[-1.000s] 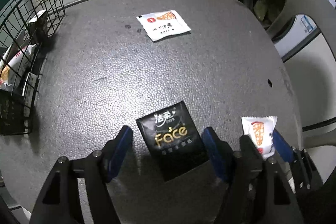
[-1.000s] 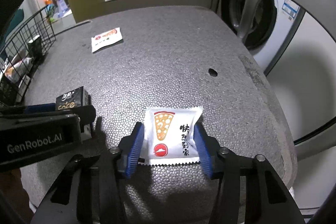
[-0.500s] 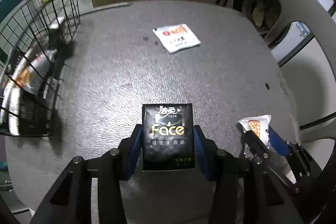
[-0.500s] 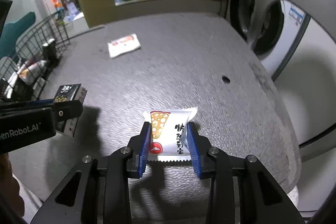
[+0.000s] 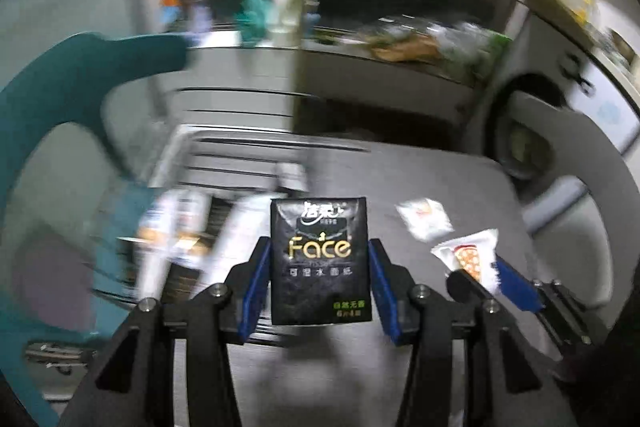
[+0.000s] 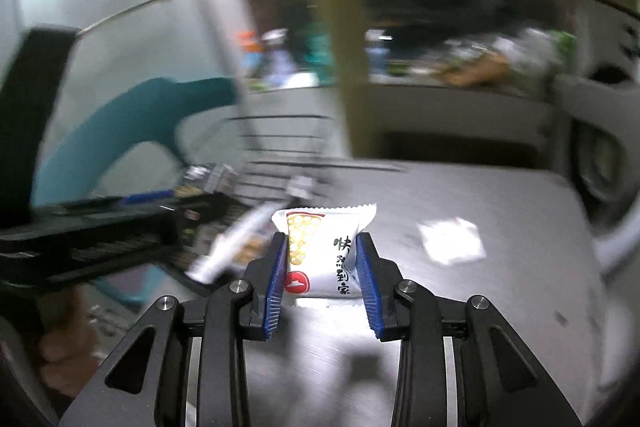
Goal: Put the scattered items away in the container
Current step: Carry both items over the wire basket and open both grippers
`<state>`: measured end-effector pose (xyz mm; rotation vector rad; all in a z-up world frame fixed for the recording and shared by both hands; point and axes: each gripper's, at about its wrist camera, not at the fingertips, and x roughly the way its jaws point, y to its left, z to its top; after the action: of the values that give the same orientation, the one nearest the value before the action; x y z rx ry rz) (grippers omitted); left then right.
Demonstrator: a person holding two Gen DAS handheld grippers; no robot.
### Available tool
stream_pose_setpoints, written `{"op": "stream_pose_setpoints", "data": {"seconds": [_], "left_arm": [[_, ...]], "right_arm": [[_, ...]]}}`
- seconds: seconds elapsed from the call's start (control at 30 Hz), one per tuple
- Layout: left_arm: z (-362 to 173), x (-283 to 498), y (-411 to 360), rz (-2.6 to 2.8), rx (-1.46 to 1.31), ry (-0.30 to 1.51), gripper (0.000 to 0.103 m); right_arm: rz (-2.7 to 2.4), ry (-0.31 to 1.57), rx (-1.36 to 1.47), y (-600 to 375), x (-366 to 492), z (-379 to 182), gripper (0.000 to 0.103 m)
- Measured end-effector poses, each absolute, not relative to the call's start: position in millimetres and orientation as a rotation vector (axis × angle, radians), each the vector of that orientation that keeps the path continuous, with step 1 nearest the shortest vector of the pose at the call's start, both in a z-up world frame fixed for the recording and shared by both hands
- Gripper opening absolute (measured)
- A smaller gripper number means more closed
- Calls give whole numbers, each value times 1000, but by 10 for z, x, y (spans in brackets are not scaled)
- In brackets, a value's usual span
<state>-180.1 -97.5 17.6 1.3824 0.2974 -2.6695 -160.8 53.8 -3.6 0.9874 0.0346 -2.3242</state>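
A grey tabletop (image 6: pixel 500 211) with a fine pebbled grain fills the lower half of both views, and behind it lie a cluttered counter and the round door of a washing machine (image 5: pixel 524 143), all smeared by motion blur. At the table's left edge stands the wire basket (image 6: pixel 280 147), its thin dark bars streaked; glossy packets inside it show only as pale smudges.

The left gripper (image 5: pixel 319 283) is clamped on a black tissue pack (image 5: pixel 319 259), a flat upright rectangle with a matte dark wrapper and gold "Face" lettering. Its ribbed blue pads (image 5: pixel 256 287) press both long edges, and the pack is lifted clear of the table, seen against the basket's near side.

The right gripper (image 6: pixel 322 279) grips a white snack sachet (image 6: pixel 324 251), a puffy pillow-shaped packet with crimped zigzag ends, a printed pizza slice and a red logo. Its blue pads squeeze the sachet's sides, pinching in the lower half between them, and it too hangs above the table.

A second white sachet (image 6: pixel 452 241), flat and squarish, lies alone on the tabletop to the right, well apart from the basket.
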Motion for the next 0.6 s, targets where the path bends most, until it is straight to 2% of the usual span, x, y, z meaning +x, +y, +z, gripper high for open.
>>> {"op": "stream_pose_setpoints", "data": {"seconds": [0.13, 0.3, 0.4, 0.43, 0.47, 0.5, 0.57, 0.6], "left_arm": [[73, -1719, -1494, -2574, 1370, 342, 52], [-52, -1688, -1776, -2530, 1378, 363, 52], [-101, -1672, -1860, -2514, 1375, 371, 52], [-118, -1671, -1882, -2508, 1374, 370, 53], [-134, -1658, -1902, -2506, 1370, 369, 54], [-137, -1648, -1914, -2511, 1364, 375, 63], [-116, -1631, -1933, -2525, 1347, 401, 74], [-91, -1611, -1934, -2531, 1339, 403, 74]], "right_arm": [[-2233, 132, 977, -125, -1525, -105, 35], [-2187, 152, 1002, -462, -1490, -280, 35], [-2217, 150, 1018, -474, -1534, -356, 40], [-2233, 157, 1018, -462, -1543, -362, 48], [-2250, 176, 1020, -469, -1536, -373, 51], [-2255, 186, 1013, -463, -1538, -362, 57], [-2259, 193, 1003, -467, -1557, -334, 57], [-2260, 190, 1005, -449, -1564, -330, 57]]}}
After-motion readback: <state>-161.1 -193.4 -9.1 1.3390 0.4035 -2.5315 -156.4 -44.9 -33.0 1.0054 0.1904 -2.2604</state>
